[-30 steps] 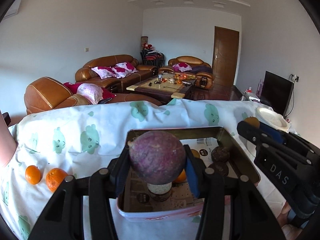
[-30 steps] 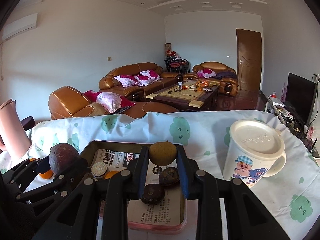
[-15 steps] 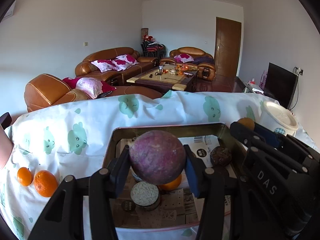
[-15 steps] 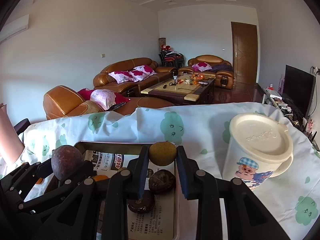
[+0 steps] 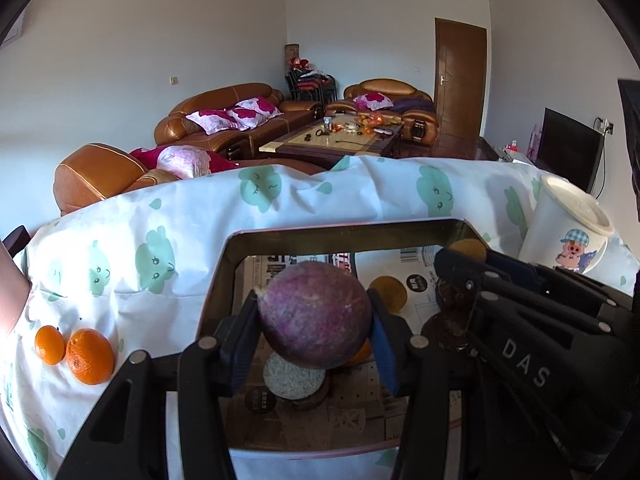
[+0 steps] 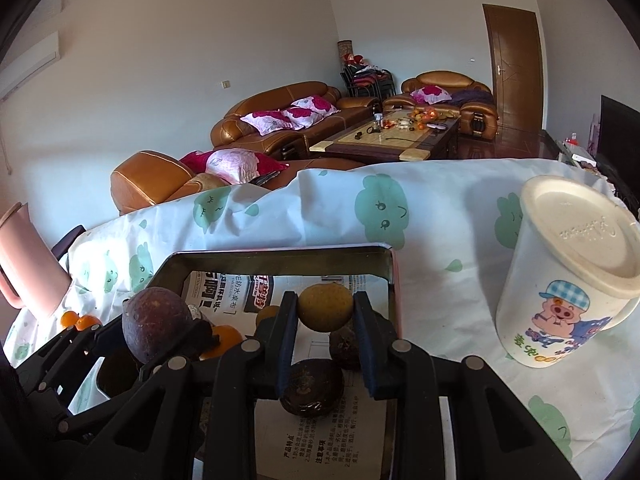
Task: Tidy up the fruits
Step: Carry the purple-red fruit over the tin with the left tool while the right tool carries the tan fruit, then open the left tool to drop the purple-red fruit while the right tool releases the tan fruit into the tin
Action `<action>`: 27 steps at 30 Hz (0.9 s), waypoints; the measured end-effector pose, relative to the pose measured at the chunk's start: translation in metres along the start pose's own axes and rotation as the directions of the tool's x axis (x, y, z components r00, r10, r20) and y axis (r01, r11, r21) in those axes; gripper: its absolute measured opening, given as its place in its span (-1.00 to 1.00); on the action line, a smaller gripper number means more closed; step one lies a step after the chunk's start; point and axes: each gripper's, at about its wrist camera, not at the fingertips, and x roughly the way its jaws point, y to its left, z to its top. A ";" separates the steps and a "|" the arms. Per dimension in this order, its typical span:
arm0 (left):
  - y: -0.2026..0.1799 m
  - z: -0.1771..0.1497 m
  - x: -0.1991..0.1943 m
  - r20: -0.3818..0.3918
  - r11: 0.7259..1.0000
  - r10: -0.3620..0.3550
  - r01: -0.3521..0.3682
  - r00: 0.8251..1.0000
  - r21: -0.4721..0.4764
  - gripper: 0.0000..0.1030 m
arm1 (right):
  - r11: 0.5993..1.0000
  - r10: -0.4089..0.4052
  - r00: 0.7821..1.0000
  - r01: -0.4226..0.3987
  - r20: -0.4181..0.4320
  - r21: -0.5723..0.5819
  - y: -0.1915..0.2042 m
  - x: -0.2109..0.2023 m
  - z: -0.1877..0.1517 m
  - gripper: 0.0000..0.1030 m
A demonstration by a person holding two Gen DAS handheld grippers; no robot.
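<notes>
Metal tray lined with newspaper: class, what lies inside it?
Inside the metal tray: two dark wrinkled fruits, an orange fruit, newspaper. The tools cover the rest.

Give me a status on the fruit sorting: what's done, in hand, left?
Done: several fruits lie in the paper-lined tray, including two dark ones and an orange one.
In hand: left gripper holds a purple fruit, right gripper a yellow-brown fruit, both above the tray.
Left: two oranges on the tablecloth, outside the tray.
</notes>
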 end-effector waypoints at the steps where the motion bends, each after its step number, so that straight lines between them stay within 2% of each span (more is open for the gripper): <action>1: -0.001 -0.001 -0.002 0.005 1.000 0.005 -0.005 1.000 0.002 0.02 | 1.000 0.021 1.000 -0.021 -0.003 0.005 0.000 0.001 0.000 -0.41; 3: -0.003 -0.001 -0.007 0.026 1.000 0.022 -0.022 0.999 0.011 0.16 | 0.997 0.071 0.997 -0.071 -0.014 0.018 0.000 0.002 0.000 -0.41; 5: -0.006 -0.003 -0.015 0.056 0.999 0.040 -0.041 0.998 0.029 0.55 | 0.993 0.114 0.993 -0.113 -0.020 0.042 -0.001 0.003 0.000 -0.38; 6: -0.007 -0.004 -0.020 0.078 0.998 0.042 -0.044 0.996 0.037 0.66 | 0.990 0.130 0.991 -0.129 -0.020 0.052 -0.002 0.002 0.000 -0.28; 7: -0.008 -0.004 -0.026 0.101 0.998 0.046 -0.051 0.994 0.044 0.86 | 0.989 0.140 0.990 -0.139 -0.016 0.056 -0.001 0.001 0.000 -0.18; 8: -0.009 -0.005 -0.032 0.128 0.997 0.059 -0.066 0.990 0.049 0.95 | 0.988 0.146 0.989 -0.145 -0.005 0.057 -0.001 -0.002 0.001 -0.14; 11: -0.007 -0.005 -0.048 0.186 0.994 0.086 -0.098 0.979 0.056 1.00 | 0.989 0.142 0.989 -0.144 0.051 0.035 0.005 -0.014 0.002 -0.01; 13: -0.002 -0.004 -0.054 0.193 0.996 0.075 -0.084 0.978 0.040 1.00 | 0.994 0.110 0.990 -0.111 0.092 0.015 0.008 -0.022 0.002 0.19; 15: 0.004 -0.005 -0.058 0.191 0.997 0.072 -0.078 0.979 0.021 1.00 | 0.997 0.077 0.988 -0.078 0.134 0.007 0.010 -0.029 0.001 0.30; 21: 0.022 -0.013 -0.065 0.198 0.992 0.129 -0.129 0.972 -0.013 1.00 | 1.000 -0.020 0.974 0.018 0.224 0.012 0.008 -0.041 -0.002 0.31; 27: 0.036 -0.019 -0.064 0.212 0.983 0.181 -0.174 0.961 -0.050 1.00 | 0.999 -0.045 0.965 0.045 0.259 0.004 0.014 -0.044 -0.009 0.31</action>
